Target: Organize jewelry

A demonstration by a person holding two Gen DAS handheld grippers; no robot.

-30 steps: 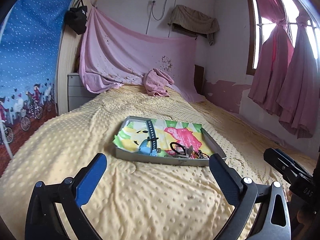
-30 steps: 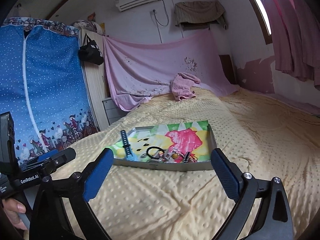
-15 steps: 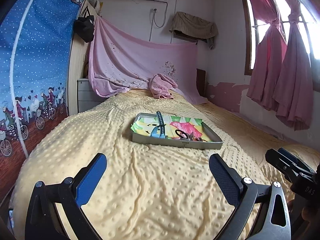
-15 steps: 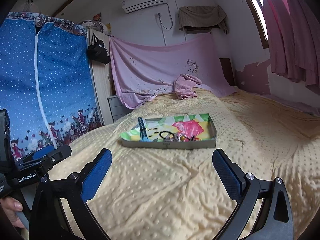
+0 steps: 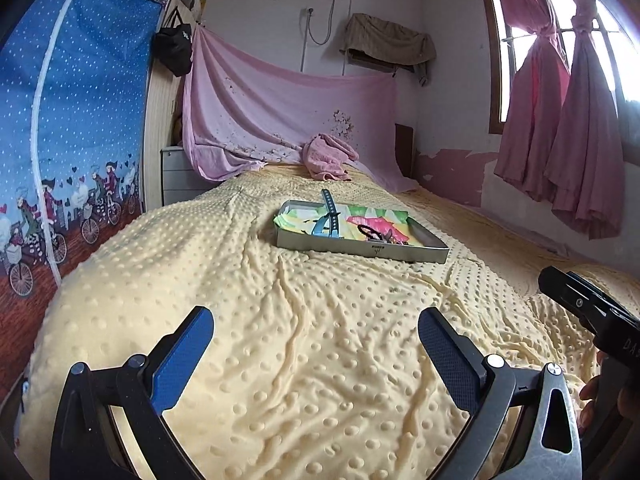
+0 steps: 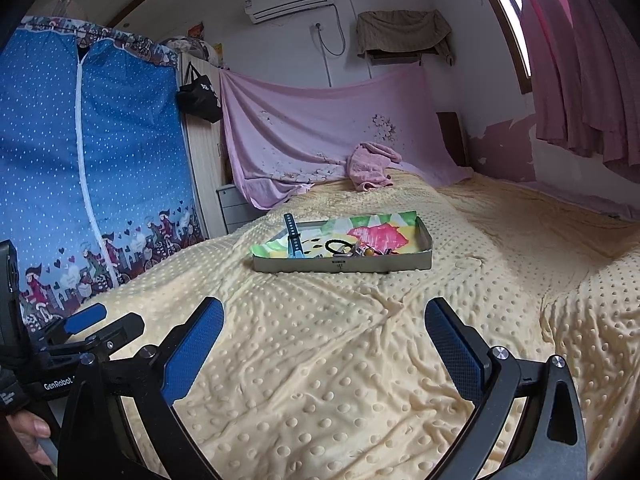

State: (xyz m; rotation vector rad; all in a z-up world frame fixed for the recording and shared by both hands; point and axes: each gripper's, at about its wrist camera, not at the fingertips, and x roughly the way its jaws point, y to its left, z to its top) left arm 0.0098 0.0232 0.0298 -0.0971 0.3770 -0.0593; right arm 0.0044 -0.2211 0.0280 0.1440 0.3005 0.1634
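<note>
Jewelry (image 6: 360,249) lies in a shallow tray (image 6: 344,266) on the yellow bed (image 6: 360,360), mid-frame in both views, while the left tongs (image 5: 316,340) and right tongs (image 6: 324,332), lower frame, gape wide and empty.

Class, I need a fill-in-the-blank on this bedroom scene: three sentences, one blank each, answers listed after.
1. The tray sits on a yellow ___.
2. A blue strap lies at the tray's ___ end.
3. Both tongs, left tongs and right tongs, are ___ and hold nothing.

Answers: blanket; left; open
</note>
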